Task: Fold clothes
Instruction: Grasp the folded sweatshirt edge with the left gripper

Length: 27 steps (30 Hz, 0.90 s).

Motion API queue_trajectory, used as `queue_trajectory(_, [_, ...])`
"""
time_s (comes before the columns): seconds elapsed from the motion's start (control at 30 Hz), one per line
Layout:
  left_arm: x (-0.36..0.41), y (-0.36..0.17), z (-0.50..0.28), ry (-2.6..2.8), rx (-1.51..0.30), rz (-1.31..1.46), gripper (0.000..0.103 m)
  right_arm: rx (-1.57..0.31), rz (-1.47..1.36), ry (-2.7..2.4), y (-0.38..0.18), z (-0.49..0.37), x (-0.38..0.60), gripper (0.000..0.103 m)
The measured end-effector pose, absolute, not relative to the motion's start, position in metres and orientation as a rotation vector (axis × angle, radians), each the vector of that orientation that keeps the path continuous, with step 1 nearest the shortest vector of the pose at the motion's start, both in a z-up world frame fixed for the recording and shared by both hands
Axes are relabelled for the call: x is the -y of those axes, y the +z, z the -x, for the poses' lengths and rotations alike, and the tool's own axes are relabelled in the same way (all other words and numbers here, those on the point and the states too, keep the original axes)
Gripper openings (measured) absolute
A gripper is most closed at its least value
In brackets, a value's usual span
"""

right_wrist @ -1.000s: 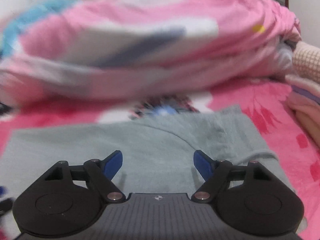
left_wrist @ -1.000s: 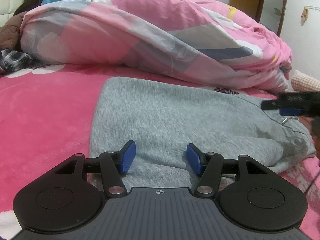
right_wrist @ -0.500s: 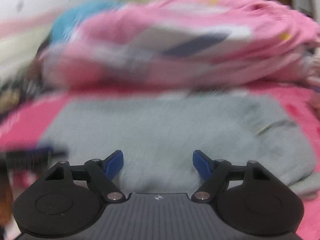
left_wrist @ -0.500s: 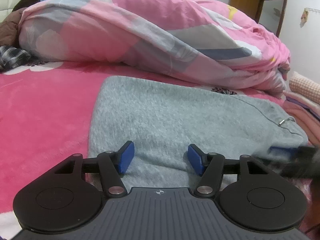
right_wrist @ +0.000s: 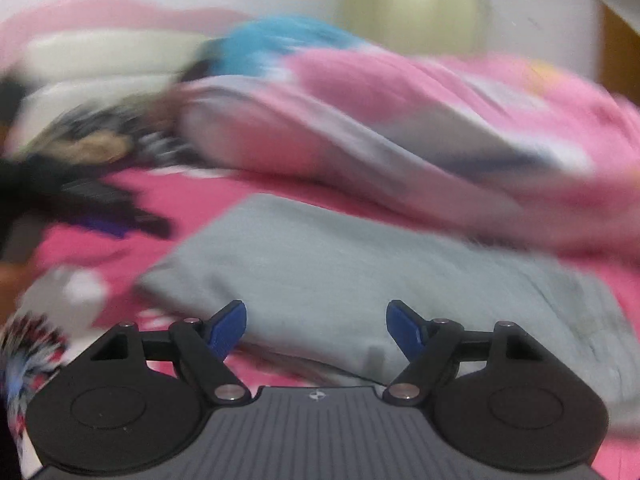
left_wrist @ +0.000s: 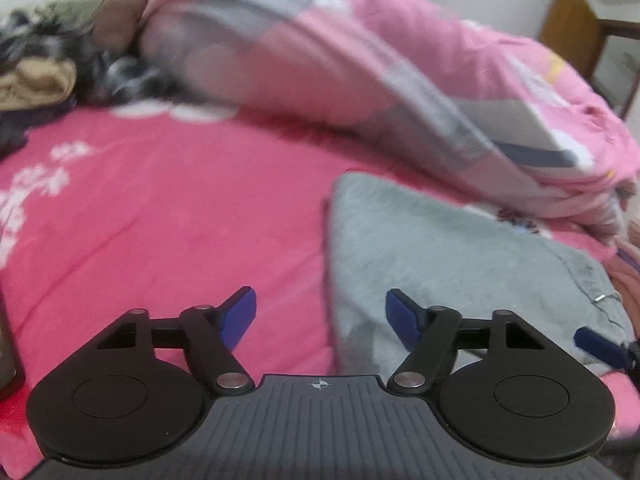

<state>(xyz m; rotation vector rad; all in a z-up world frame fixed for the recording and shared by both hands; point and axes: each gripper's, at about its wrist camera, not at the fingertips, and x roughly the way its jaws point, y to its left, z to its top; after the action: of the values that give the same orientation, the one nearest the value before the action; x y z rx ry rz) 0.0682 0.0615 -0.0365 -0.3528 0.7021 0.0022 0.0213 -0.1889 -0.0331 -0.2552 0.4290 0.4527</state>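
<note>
A folded grey sweatshirt (left_wrist: 448, 272) lies flat on the pink bedsheet (left_wrist: 168, 216). My left gripper (left_wrist: 320, 316) hovers over the sweatshirt's left edge. Its jaws are opening, and no cloth is pinched between the blue pads (left_wrist: 240, 314). A blue fingertip of the right gripper (left_wrist: 600, 346) shows at the sweatshirt's near right corner. In the right wrist view the grey sweatshirt (right_wrist: 360, 272) fills the middle. There my right gripper (right_wrist: 316, 328) stands open above its near edge, holding nothing. The left gripper (right_wrist: 100, 208) is a dark blur at the far left.
A bunched pink and grey quilt (left_wrist: 400, 80) lies across the back of the bed. A heap of dark and tan clothes (left_wrist: 44, 80) sits at the back left. A dark object (left_wrist: 8, 352) cuts in at the left edge, and a wooden door (left_wrist: 568, 28) stands far right.
My left gripper slid left off the sweatshirt's middle to its left edge, and its jaws widened. The right gripper swung left along the near edge, and its view is blurred.
</note>
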Motion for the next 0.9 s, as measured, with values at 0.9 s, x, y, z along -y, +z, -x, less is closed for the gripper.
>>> queue_trajectory(0.9, [-0.081,-0.051,-0.086,-0.048,-0.781,0.470,0.047,-0.373,0.716,0.494,-0.077,-0.033,0.042,0.079])
